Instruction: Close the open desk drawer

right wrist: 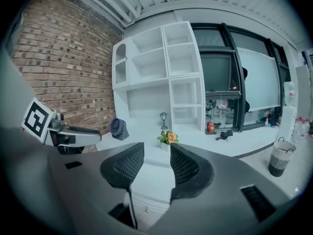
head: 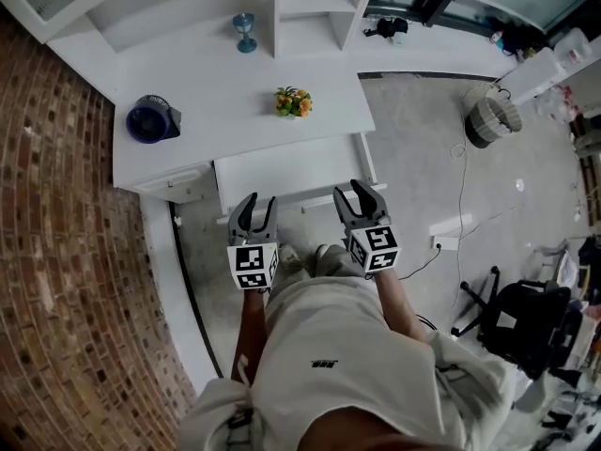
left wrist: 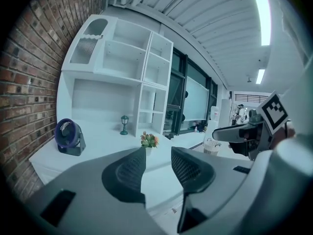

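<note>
At the desk's [head: 216, 83] front edge: the drawer [head: 291, 169] stands pulled out toward me, nearer the right-hand corner.
Left gripper [head: 260, 201]: jaws pressed together on nothing, with the tips by the drawer's front lip. I cannot tell whether they touch it.
Right gripper [head: 351, 193]: jaws drawn together and empty, near the right end of the lip.
Hands: both are low in front of my body, with the grippers side by side, aimed forward and slightly down at the drawer front.
Step in hand: I judge this to be the approach, lining up for the push.
Next move: I must set both closed tips against the front panel and push level and evenly, so the drawer doesn't skew.
</note>
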### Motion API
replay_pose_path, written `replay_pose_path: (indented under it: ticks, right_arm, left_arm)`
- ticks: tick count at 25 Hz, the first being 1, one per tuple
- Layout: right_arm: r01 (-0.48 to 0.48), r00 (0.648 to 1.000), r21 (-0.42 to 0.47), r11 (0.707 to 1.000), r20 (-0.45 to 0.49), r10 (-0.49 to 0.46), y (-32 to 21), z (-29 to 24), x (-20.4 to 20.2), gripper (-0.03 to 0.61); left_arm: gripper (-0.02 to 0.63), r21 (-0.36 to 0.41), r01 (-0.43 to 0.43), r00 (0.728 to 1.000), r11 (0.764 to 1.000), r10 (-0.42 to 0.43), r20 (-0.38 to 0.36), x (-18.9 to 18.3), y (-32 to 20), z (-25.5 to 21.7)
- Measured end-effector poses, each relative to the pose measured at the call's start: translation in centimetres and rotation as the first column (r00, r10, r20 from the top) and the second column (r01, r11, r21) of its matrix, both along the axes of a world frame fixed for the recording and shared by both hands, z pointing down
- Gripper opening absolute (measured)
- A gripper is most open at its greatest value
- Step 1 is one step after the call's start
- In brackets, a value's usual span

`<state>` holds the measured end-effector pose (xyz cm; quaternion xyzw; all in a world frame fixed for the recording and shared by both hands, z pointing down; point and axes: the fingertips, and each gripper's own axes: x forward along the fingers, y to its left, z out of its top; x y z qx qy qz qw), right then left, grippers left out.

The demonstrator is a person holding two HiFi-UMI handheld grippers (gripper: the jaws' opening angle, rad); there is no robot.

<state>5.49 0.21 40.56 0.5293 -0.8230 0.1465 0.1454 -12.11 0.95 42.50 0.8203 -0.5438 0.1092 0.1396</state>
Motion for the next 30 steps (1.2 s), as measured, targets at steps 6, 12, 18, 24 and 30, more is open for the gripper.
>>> replay_pose_path:
  ticks: [6, 12, 18, 24, 30]
  right_arm:
    - [-0.065, 0.998, -0.037, 0.997, -0.030, 0.064, 0.4, 2.0, 2.2, 0.170]
    - [-0.078, 0.996, -0.108, 0.991, -0.040, 0.074, 0.3, 5.2, 3.8, 0.170]
    - [-0.042, 0.999, -0.173, 0.984, -0.040, 0.035, -1.2, 9.2, 4.1, 0.171]
    - [-0.001, 0.999, -0.226, 0.974, -0.031, -0.006, -2.5, 12.3, 3.7, 0.170]
    - [-0.002, 0.998, -0.265, 0.964, -0.060, -0.015, -2.0, 15.8, 4.3, 0.171]
  left_arm:
    - [0.172, -0.031, -0.056, 0.998, 0.998, 0.056, -0.007, 1.7, -1.1, 1.9]
    - [0.170, -0.084, -0.063, 0.998, 0.995, 0.063, -0.001, 3.4, -1.5, 4.5]
    - [0.170, -0.157, -0.021, 0.999, 0.987, 0.025, 0.025, 3.3, -1.9, 7.7]
    - [0.170, -0.219, 0.020, 0.999, 0.976, -0.009, 0.048, 3.0, -2.2, 10.7]
    - [0.172, -0.271, 0.028, 0.997, 0.962, -0.008, 0.072, 2.8, -1.7, 13.7]
